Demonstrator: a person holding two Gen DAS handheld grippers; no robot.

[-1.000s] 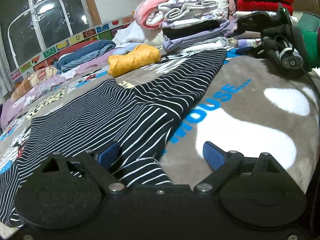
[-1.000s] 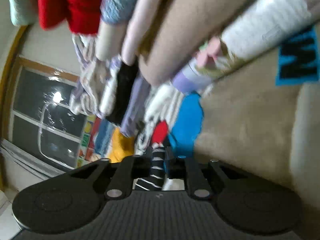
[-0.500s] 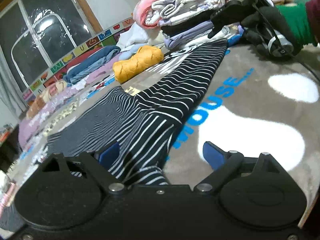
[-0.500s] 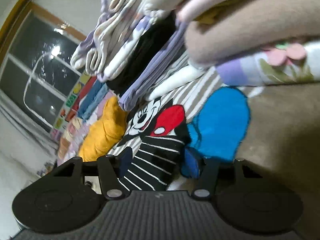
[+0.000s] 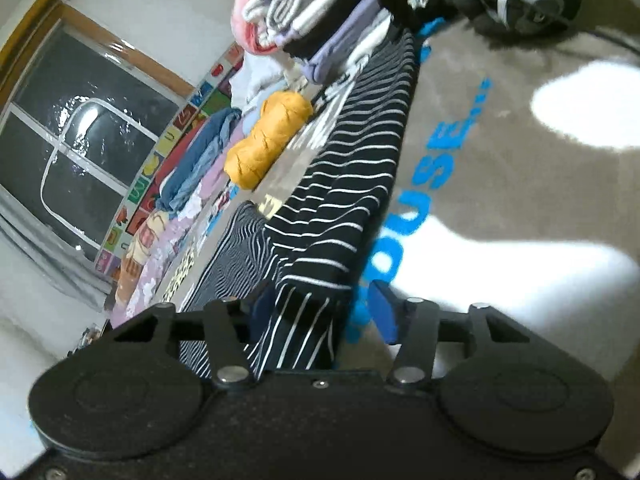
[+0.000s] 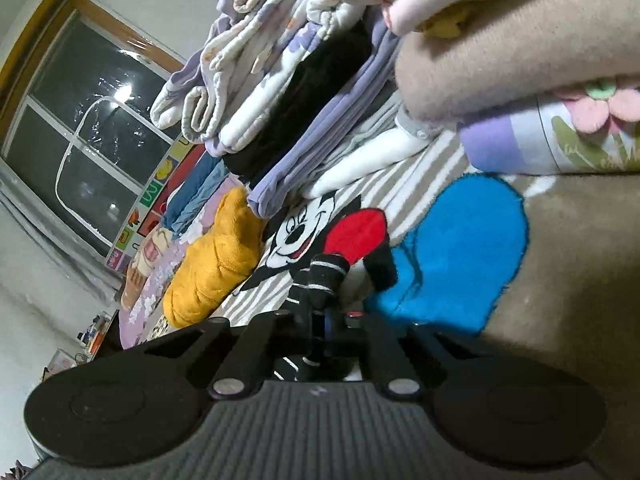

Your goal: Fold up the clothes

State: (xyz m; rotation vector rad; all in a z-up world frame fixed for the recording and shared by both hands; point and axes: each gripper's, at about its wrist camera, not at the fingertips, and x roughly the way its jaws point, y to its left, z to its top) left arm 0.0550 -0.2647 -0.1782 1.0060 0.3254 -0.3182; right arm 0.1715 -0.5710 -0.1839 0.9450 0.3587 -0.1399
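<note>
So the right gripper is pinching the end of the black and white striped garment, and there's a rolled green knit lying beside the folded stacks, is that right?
One detail is off: the rolled knit is mustard yellow, not green, as the right wrist view shows. The rest holds: the right gripper is shut on the end of the black and white striped garment, and the knit lies beside the folded stacks.

A grey-brown blanket (image 5: 520,200) with blue lettering (image 5: 436,164) covers the bed. At ten o'clock a dark window (image 5: 80,152) fills the wall, an alphabet mat (image 5: 160,148) beneath it. A cartoon mouse print (image 6: 300,232) sits beside a blue patch (image 6: 460,252).
</note>
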